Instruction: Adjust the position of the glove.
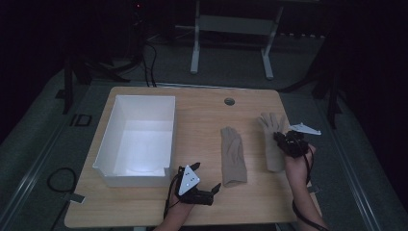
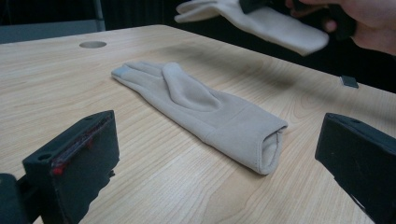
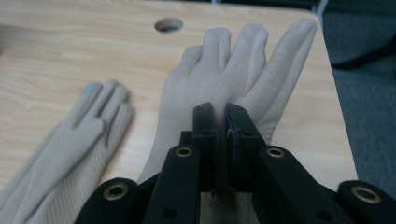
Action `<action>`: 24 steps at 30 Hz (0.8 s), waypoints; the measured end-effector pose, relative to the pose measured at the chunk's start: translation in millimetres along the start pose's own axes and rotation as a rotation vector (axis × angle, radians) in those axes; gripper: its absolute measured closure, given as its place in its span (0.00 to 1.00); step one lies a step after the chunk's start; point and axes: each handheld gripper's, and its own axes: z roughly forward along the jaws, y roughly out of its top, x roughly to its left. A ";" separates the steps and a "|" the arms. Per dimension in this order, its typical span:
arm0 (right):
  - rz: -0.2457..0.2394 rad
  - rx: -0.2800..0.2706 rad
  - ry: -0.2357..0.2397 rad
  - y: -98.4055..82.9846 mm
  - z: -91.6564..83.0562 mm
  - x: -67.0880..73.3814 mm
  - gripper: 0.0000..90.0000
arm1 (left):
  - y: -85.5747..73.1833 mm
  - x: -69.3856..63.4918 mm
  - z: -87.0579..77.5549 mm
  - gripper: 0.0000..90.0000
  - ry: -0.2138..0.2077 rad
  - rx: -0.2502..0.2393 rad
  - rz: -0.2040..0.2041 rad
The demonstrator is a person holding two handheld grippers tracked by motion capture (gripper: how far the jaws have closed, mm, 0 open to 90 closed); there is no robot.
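Two beige gloves are on the wooden table (image 1: 202, 120). The middle glove (image 1: 233, 156) (image 2: 201, 107) (image 3: 88, 135) lies flat, with its cuff toward the front edge. My left gripper (image 1: 215, 192) (image 2: 217, 144) stands open just before that cuff, one jaw on each side, touching nothing. My right gripper (image 1: 280, 139) (image 3: 222, 116) is shut on the palm of the right glove (image 1: 270, 139) (image 3: 219, 79). In the left gripper view the right glove (image 2: 261, 21) hangs raised above the table with a shadow under it.
A white open box (image 1: 144, 98) stands on the left half of the table. A round cable hole (image 1: 229, 101) (image 2: 92, 45) (image 3: 168, 24) sits near the far edge. The right glove is close to the table's right edge.
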 end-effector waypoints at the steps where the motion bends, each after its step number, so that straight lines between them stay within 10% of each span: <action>1: 0.002 0.013 -0.007 -8.0 -1.3 0.1 0.93 | 0.0 0.0 0.0 0.00 0.000 0.000 0.000; 12: 0.025 0.134 -0.026 -57.1 13.6 -2.0 0.92 | 0.0 -0.3 0.1 0.00 0.000 0.002 0.005; 24: 0.000 0.141 -0.037 -64.3 21.0 -2.0 0.90 | 0.1 -0.7 0.2 0.00 -0.001 0.002 0.007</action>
